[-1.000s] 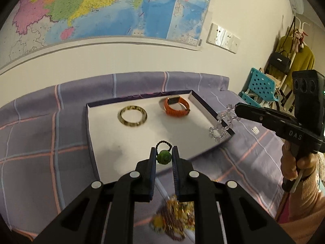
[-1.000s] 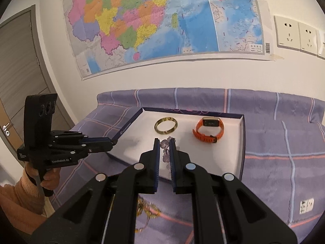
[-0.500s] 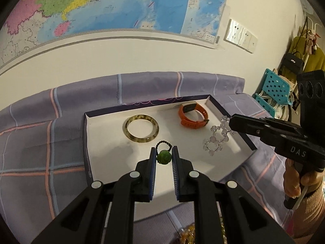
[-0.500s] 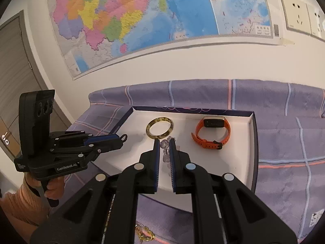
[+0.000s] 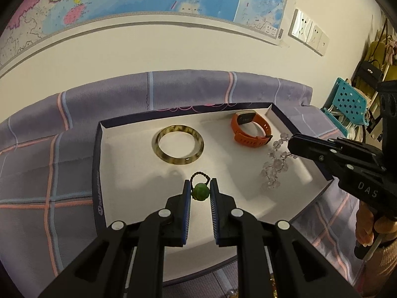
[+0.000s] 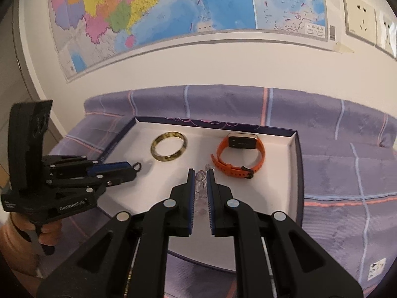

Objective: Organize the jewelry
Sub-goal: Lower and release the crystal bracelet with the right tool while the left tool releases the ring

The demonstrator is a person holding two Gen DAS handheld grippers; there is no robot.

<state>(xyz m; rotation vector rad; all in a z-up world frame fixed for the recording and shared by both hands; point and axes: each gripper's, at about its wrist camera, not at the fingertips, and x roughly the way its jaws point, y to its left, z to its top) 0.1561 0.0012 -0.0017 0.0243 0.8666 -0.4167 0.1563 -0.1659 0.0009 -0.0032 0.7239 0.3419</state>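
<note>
A white tray (image 5: 129, 154) with a dark rim sits on the purple checked cloth (image 5: 37, 173). Two things already lie inside it: a yellow-brown bangle (image 5: 180, 144) near the back, and an orange watch (image 5: 250, 130) beside it, toward the right. Those two look put away.

Two more things are up in the air over the tray. The left gripper (image 5: 200, 191) pinches a little green bead (image 5: 200, 191) with a dark cord loop on top. It hangs over the front middle of the tray, just in front of the bangle. The right gripper (image 6: 198, 177) pinches a bracelet of clear beads (image 5: 274, 164), which dangles over the right side of the tray, near the watch. I cannot tell if its lowest beads touch the tray.

So I would say the job is about half done. Both held things still need to be set down and let go. At the bottom edge of the left view, some gold bits (image 5: 273, 279) peek out, so there may be more to pick up.
</note>
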